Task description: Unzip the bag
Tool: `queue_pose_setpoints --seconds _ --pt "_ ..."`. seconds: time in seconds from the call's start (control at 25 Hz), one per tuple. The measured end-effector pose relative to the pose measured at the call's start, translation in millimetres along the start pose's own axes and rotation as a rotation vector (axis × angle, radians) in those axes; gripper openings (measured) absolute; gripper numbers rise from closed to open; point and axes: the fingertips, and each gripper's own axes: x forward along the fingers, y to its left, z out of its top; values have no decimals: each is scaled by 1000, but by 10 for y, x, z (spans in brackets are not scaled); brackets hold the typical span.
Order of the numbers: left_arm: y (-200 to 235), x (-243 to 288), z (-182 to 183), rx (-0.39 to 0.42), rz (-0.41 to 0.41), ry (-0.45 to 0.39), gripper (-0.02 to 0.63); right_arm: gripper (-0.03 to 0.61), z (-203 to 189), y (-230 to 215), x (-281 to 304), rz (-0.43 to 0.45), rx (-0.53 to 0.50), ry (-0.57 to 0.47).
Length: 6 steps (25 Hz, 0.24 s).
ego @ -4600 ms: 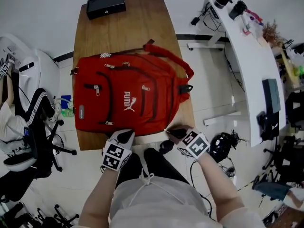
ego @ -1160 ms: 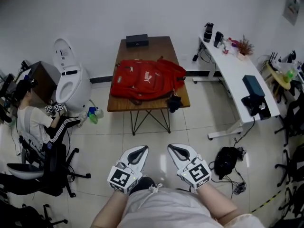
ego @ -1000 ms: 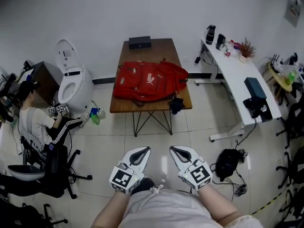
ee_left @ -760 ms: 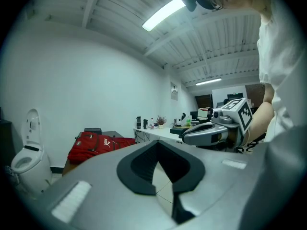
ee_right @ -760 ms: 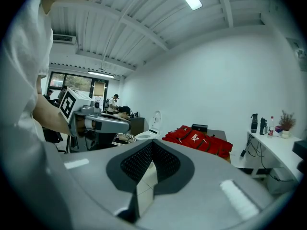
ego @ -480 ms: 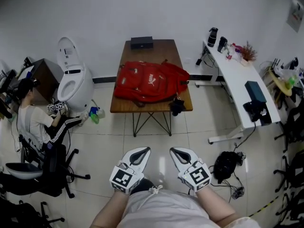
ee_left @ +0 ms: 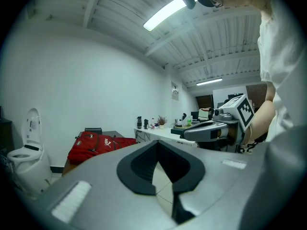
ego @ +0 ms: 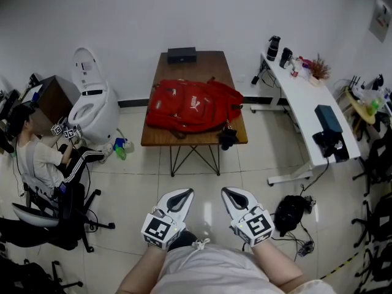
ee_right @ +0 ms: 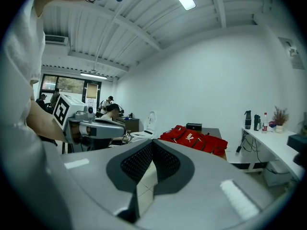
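Observation:
The red backpack lies flat on the brown wooden table far ahead of me, across the tiled floor. It also shows small in the left gripper view as a red backpack and in the right gripper view as a red backpack. My left gripper and right gripper hover side by side close to my body, well short of the table. Both are shut with nothing held. The left gripper and right gripper point towards the table.
A black box sits at the table's far end, and a dark item hangs at its near right corner. A white desk stands at the right, a white pod seat and a seated person at the left. A black bag lies on the floor.
Several seconds ago my grippers were at the backpack's near edge; now I stand far back from the table. Over the last second the grippers held still; the seated person shifted.

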Motion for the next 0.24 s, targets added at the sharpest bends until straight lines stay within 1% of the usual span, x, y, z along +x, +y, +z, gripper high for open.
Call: queue_pose_setpoints --seconds 0.24 --pt "30 34 -54 -5 3 18 6 8 -30 -28 29 3 -4 7"
